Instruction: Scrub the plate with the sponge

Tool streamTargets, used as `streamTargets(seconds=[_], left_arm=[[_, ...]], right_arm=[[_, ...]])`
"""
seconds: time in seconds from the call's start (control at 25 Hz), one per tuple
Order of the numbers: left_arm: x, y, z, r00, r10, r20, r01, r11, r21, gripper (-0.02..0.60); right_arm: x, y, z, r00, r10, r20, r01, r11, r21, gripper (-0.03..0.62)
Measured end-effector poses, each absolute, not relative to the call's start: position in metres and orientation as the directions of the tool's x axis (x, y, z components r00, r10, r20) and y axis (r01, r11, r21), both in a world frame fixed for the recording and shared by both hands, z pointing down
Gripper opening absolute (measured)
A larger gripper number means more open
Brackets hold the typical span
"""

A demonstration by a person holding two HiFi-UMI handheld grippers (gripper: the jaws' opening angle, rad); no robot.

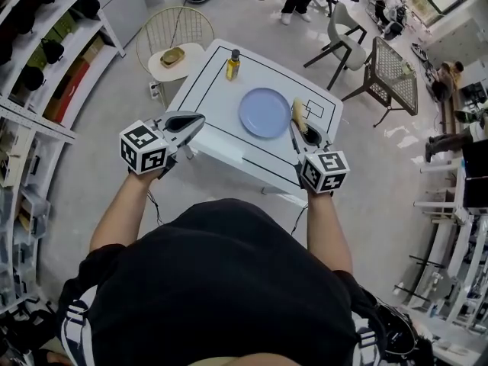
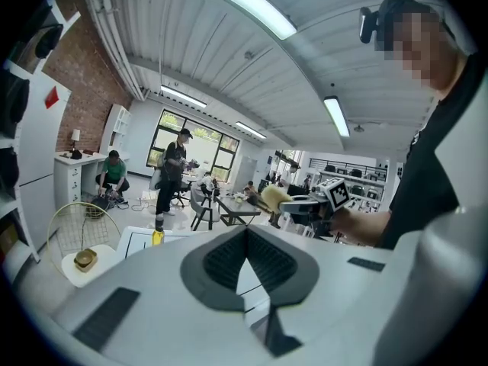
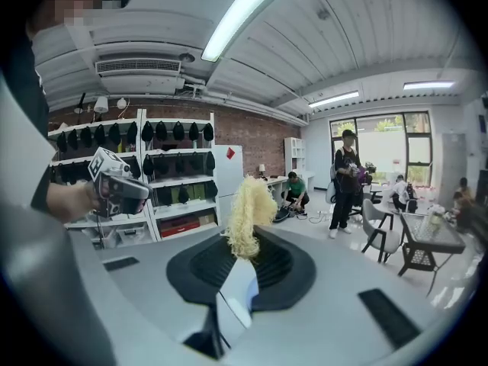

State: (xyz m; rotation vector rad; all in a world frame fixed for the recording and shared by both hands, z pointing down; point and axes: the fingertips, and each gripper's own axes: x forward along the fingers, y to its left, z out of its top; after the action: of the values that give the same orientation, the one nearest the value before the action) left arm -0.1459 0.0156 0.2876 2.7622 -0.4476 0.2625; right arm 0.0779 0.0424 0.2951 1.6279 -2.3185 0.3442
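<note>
The right gripper (image 1: 300,130) clamps the sponge (image 1: 298,111) just beside the plate (image 1: 263,113), toward the table's (image 1: 213,90) right edge, apparently ready to scrub. The left gripper (image 1: 197,119) is closed and empty.

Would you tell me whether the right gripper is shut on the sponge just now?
Shut on it: the right gripper has its jaws pinching the yellow sponge, which sticks out beyond them.

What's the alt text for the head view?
Seen from above, a person holds the right gripper, its tongs shut on a yellow sponge, beside the right rim of a blue plate on a white table. The left gripper hangs shut and empty at the table's near left edge; a bottle stands farther back.
</note>
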Motion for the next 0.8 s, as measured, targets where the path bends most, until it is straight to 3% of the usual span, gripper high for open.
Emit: streamTargets(seconds=[0.8], left_arm=[[-0.176, 0.026, 0.307, 0.940, -0.255, 0.228, -0.320, -0.890, 0.326, 0.005]], right_arm=[[0.060, 0.052, 0.297, -0.274, -0.896, 0.349, -0.959, 0.283, -0.026, 0.044]])
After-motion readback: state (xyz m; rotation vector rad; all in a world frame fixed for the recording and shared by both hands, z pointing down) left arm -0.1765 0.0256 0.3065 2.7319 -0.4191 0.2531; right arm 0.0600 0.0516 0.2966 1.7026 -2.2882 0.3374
